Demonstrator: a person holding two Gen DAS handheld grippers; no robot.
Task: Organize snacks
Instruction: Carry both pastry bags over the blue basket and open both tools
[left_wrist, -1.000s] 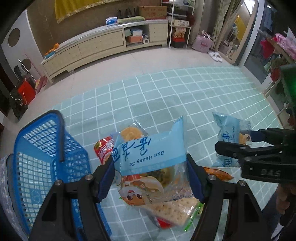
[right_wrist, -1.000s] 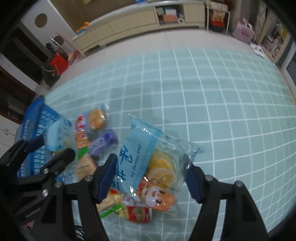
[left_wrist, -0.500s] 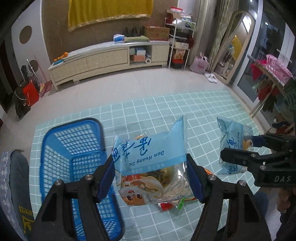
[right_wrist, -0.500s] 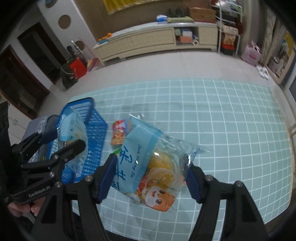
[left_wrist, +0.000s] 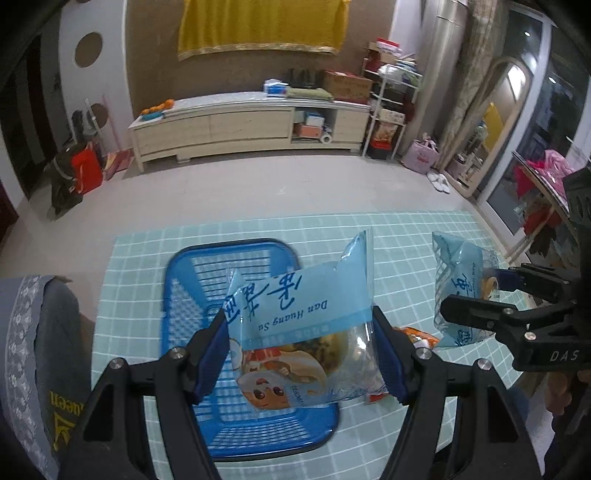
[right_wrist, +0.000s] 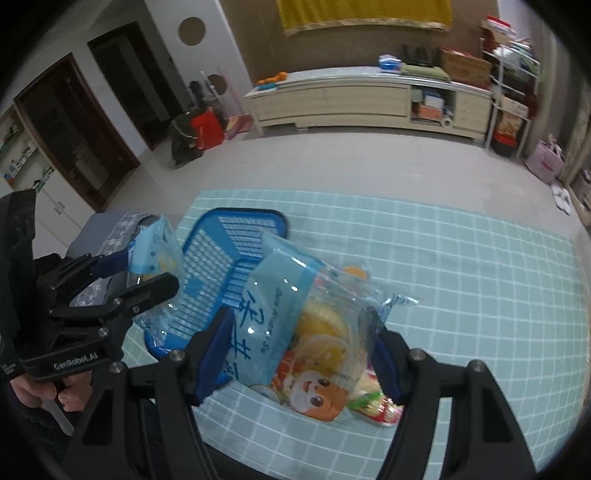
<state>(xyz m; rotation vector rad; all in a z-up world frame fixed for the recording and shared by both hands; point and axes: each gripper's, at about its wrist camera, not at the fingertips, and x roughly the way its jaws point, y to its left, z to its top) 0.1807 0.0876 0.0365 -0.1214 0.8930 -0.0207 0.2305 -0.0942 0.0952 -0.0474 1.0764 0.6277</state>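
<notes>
While we are holding one blue snack bag (left_wrist: 299, 332) tight between the two fingers of our left gripper (left_wrist: 301, 354), we are squeezing a second blue bag (right_wrist: 306, 332) in our right gripper (right_wrist: 299, 354), so both grippers are clamped on a bag. We are hanging the left bag up in the air over the blue basket (left_wrist: 184, 266), which is sitting near the left edge of the teal checked mat (left_wrist: 399, 236). The right bag is hanging over the mat, just beside the basket's right side. We are thinking the job is only starting, because the basket is looking bare inside. A few more snacks are waiting on the mat, like an orange packet (left_wrist: 421, 336) peeking out beside the basket and a red and green one (right_wrist: 376, 410) under the right bag. Compared with one second ago, we are holding both bags much higher, the snack pile is looking smaller and farther below us, and the whole basket is now showing under our left bag.
</notes>
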